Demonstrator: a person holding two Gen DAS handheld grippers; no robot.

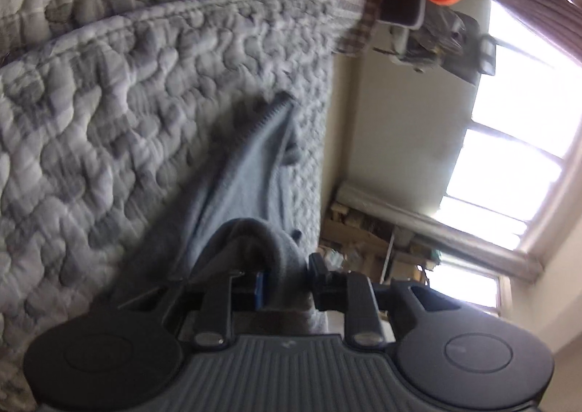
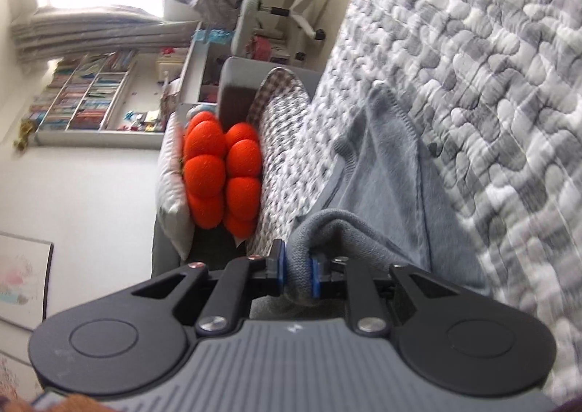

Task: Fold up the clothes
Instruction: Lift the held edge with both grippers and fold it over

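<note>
- Since the sweater (image 1: 247,164) is a soft grey-blue knit, it looks light and limp; it will likely sag and stretch wherever it is not held, and its ribbed edge seems the firmest place to grip.
- It lies stretched out across the quilt (image 1: 109,102), one end gathered up into a thick roll at the two claws.
- The right claw (image 2: 297,273) is clenched on that roll, blue pads pressing the knit from both sides.
- The left claw (image 1: 289,279) has the roll between its fingers too, but I cannot tell whether it pinches.
- The quilt gives broad flat room on one side; on the other its edge is near the sweater.
- At the far end, a checked pillow (image 2: 280,121) and an orange cushion (image 2: 222,171) close off the space.
</note>
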